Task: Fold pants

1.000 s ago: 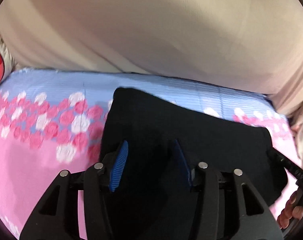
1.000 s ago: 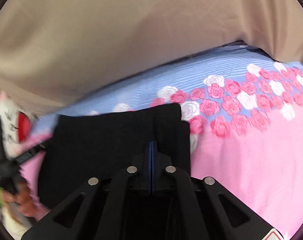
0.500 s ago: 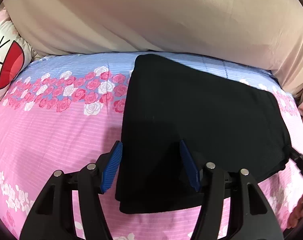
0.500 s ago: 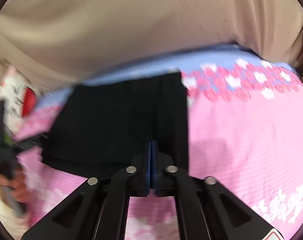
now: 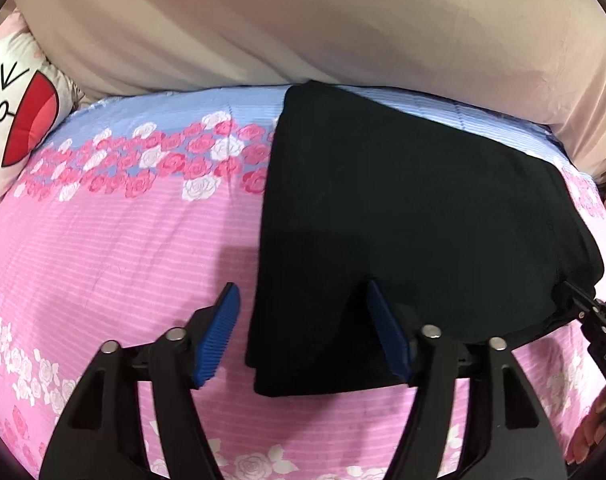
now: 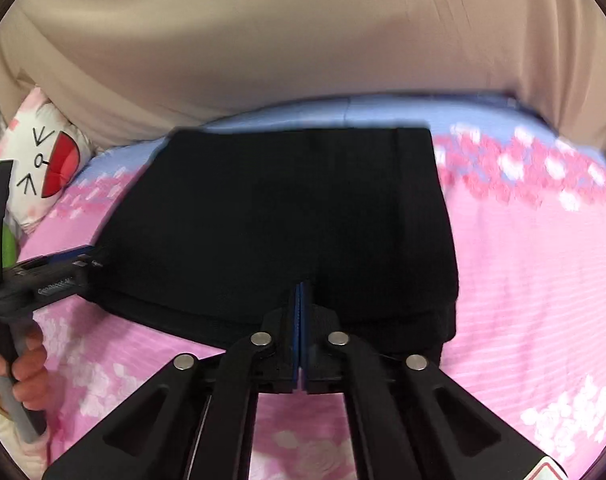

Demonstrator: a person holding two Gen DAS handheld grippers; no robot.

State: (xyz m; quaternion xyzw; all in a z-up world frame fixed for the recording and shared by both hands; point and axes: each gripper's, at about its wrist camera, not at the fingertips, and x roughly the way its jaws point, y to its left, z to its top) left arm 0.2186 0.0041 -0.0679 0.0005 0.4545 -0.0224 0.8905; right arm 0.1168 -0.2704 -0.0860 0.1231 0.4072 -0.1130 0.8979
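Observation:
Black pants (image 5: 403,216) lie folded into a flat rectangle on a pink and blue flowered bedsheet (image 5: 123,248). They also show in the right wrist view (image 6: 287,216). My left gripper (image 5: 303,332) is open, its blue pads on either side of the near left corner of the pants, holding nothing. My right gripper (image 6: 300,300) is shut, its tip at the near edge of the pants; whether cloth is pinched between the pads cannot be seen. The right gripper also shows at the right edge of the left wrist view (image 5: 595,320).
A beige cloth-covered wall or headboard (image 5: 303,20) rises behind the bed. A white cartoon pillow (image 5: 11,120) with a red mouth lies at the far left. The left gripper's handle and hand (image 6: 19,320) appear at the left of the right wrist view.
Both grippers have pulled back toward the near edge of the pants, so more of the bed shows. The left stays open, the right stays shut.

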